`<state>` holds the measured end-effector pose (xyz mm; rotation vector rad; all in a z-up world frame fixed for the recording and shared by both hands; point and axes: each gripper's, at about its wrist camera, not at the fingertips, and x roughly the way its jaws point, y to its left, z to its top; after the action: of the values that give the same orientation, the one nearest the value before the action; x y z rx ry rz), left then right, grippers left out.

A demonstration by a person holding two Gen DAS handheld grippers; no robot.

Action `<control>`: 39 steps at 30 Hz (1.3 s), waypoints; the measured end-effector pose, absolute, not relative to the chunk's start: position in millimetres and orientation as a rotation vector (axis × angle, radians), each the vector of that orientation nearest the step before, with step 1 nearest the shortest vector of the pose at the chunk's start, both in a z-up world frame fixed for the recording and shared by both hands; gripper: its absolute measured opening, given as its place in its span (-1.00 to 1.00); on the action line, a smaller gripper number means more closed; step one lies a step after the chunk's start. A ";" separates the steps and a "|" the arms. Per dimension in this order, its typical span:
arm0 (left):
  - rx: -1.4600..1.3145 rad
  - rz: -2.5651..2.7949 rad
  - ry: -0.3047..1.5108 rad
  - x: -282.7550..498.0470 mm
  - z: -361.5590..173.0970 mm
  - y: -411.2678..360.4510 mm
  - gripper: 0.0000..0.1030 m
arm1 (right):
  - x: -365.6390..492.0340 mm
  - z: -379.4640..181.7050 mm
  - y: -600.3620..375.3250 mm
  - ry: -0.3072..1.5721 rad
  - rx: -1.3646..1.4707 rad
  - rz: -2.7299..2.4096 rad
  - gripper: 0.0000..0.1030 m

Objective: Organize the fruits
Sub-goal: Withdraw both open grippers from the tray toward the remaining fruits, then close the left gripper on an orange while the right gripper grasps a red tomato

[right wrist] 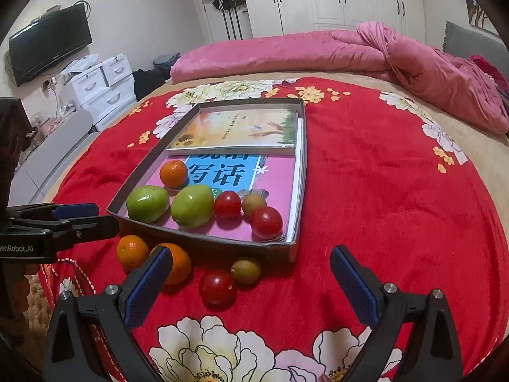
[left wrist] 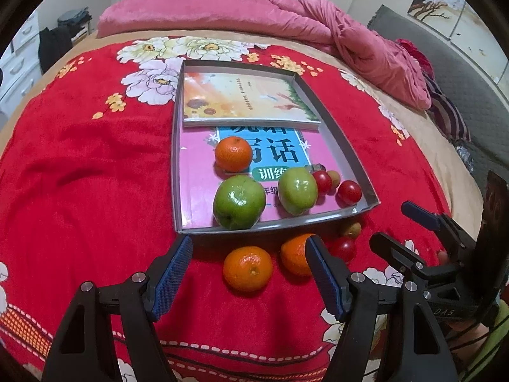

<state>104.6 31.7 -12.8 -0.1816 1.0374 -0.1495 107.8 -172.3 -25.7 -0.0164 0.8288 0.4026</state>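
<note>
1. Red blanket (right wrist: 381, 191) to the right of the grey tray (right wrist: 300, 172): bare, wide open strip for a pass.
2. Left of the tray, blanket likewise bare up to the bed edge.
3. Near rim of the tray: two oranges (left wrist: 247, 269) (left wrist: 294, 254), a red tomato (right wrist: 218, 287) and a small brown-green fruit (right wrist: 246, 270) crowd the approach, close together.
4. Inside the tray, near end packed with fruit; a book (left wrist: 245, 100) fills the far end.
5. Left tool (left wrist: 251, 275) straddles one orange, jaws apart; right tool (right wrist: 251, 281) stands just beside it, over the tomato.
6. Pink duvet (right wrist: 413, 57) blocks the far side.
</note>
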 end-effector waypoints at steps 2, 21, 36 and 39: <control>-0.181 -0.148 1.043 104.1 -14.8 32.3 0.46 | 107.5 -27.5 -171.3 0.841 -0.017 0.403 0.94; -0.155 -0.134 1.094 102.0 -30.7 29.9 0.46 | 103.4 -46.6 -167.8 0.942 -0.009 0.402 0.93; -0.139 -0.130 1.113 103.2 -37.5 28.8 0.46 | 99.7 -51.6 -155.7 0.964 -0.052 0.478 0.15; -0.126 -0.126 1.116 103.1 -39.9 27.6 0.46 | 99.9 -53.8 -154.0 0.972 -0.048 0.496 0.00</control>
<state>103.1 27.6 -39.9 -0.1258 1.1164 -0.1264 99.9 -154.0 -53.8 -0.0480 0.9725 0.4956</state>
